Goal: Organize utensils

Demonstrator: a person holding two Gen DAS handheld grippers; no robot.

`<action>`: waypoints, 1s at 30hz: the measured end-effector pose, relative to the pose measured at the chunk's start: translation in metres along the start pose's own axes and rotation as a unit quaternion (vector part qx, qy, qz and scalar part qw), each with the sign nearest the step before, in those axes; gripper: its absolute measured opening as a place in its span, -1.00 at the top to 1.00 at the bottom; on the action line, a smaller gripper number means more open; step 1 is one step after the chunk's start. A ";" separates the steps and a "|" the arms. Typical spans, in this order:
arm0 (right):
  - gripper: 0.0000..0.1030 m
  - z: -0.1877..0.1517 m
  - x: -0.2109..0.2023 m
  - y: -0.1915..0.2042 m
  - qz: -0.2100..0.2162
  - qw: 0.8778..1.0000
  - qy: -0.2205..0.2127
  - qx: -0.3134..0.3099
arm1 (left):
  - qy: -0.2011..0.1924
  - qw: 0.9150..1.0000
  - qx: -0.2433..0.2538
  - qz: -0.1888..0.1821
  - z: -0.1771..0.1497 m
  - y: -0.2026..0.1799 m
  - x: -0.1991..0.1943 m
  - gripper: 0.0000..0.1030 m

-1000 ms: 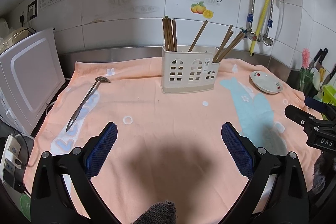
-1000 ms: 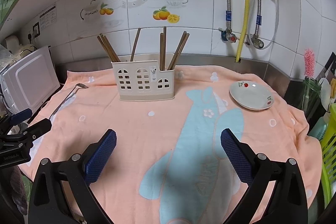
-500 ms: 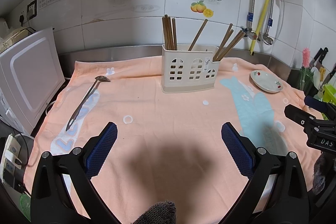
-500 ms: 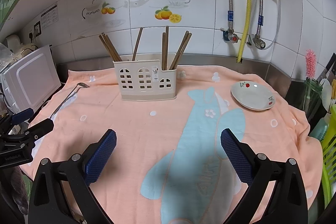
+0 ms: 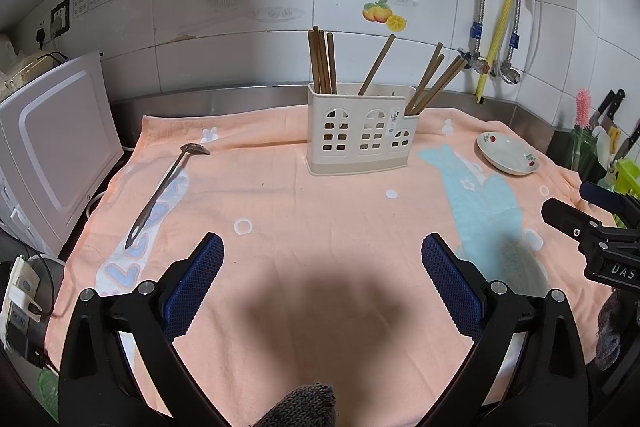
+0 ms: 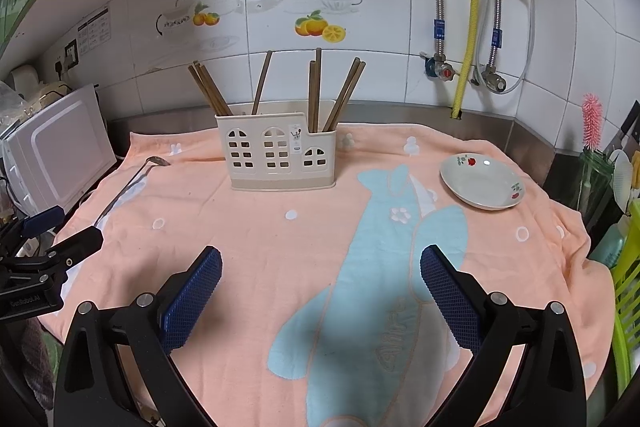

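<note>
Hovering above the peach towel [image 5: 320,287], both tools spread wide and gripping nothing. Left gripper [image 5: 322,259] showing blue pads [image 5: 194,283] far apart over bare cloth; right gripper [image 6: 320,267] likewise released, blue pads [image 6: 448,299] parted over the light-blue fish print [image 6: 400,267].

Standing upright at 12 o'clock in both wrist views: cream utensil holder [image 5: 360,131] with window-shaped cut-outs, carrying brown chopsticks [image 5: 322,61] in its compartments, some upright at its left end, one leaning in the middle, several slanting at the lower right end.

Lying flat on the towel at 10 o'clock from the left gripper: metal ladle [image 5: 164,187], bowl end pointing toward the back wall, handle end pointing toward the near edge, well apart from the holder. Showing the same ladle at 10 o'clock in the right wrist view, near the towel's left edge.

Sitting at 2 o'clock from the right gripper: small white dish [image 6: 482,185] with red flower marks, apart from the holder.

Standing at 9 o'clock, off the towel: white appliance [image 5: 52,143].
</note>
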State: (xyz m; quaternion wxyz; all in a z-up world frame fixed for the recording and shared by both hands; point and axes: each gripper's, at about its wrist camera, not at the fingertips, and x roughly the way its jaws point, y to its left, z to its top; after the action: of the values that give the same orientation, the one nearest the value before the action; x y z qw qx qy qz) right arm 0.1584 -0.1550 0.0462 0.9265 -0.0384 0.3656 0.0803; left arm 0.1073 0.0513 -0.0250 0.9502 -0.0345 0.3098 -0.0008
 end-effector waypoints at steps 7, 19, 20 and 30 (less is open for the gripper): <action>-0.87 0.000 -0.001 0.000 0.002 1.000 0.001 0.001 | 0.000 1.000 0.001 -0.001 0.000 0.000 0.000 -0.90; -0.87 0.001 -0.001 0.001 0.005 1.000 0.002 0.000 | 0.002 1.000 0.001 -0.002 0.000 0.000 0.000 -0.90; -0.87 0.001 -0.001 0.002 0.004 1.000 0.002 0.000 | 0.002 1.000 0.001 -0.002 0.000 -0.001 0.000 -0.90; -0.87 0.001 0.000 0.003 0.004 1.000 0.004 -0.003 | 0.004 1.000 0.001 -0.003 -0.001 0.000 0.002 -0.90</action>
State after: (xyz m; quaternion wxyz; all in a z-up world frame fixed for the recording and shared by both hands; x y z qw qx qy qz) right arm 0.1587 -0.1522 0.0469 0.9246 -0.0396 0.3693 0.0851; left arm 0.1080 0.0514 -0.0271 0.9490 -0.0347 0.3132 -0.0045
